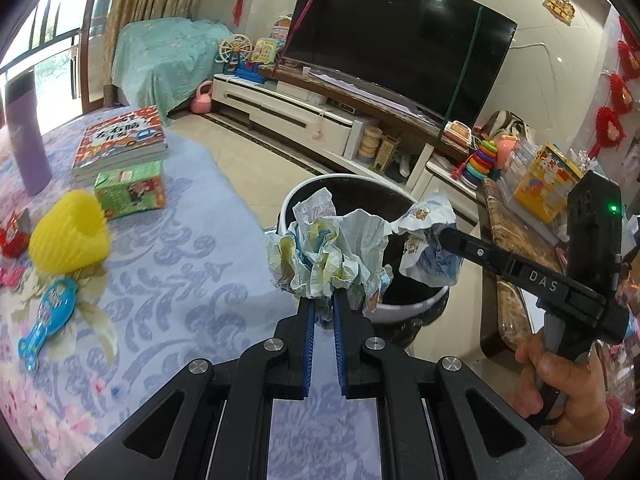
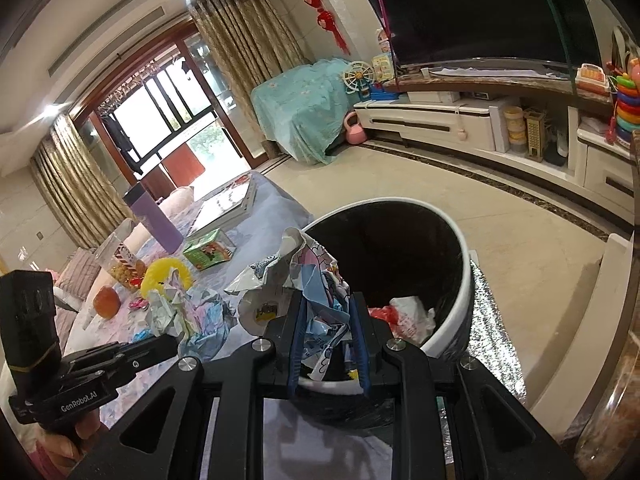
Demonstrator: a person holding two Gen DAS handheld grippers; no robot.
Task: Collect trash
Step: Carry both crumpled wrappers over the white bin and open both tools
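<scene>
- Left gripper (image 1: 323, 300): seen from its own wrist camera, pointing forward and downward. Blue-padded fingers (image 1: 308, 332) nearly together, pinched on a wad of crumpled paper (image 1: 324, 256).
- Right gripper (image 2: 326, 320): also angled forward and down. Its blue pads (image 2: 298, 332) stand a little apart, clamped on a second crumpled printed wrapper (image 2: 320, 280) that fills the gap.
- From the left wrist view, the right gripper enters from the right side, its tip buried in its wrapper.
- Right hand (image 1: 560, 380): wrapped around the handle; pink sleeve cuff (image 1: 596, 444) at the wrist.
- Left hand (image 2: 72, 436): partly visible under the left gripper's handle, bottom-left of the right wrist view.
</scene>
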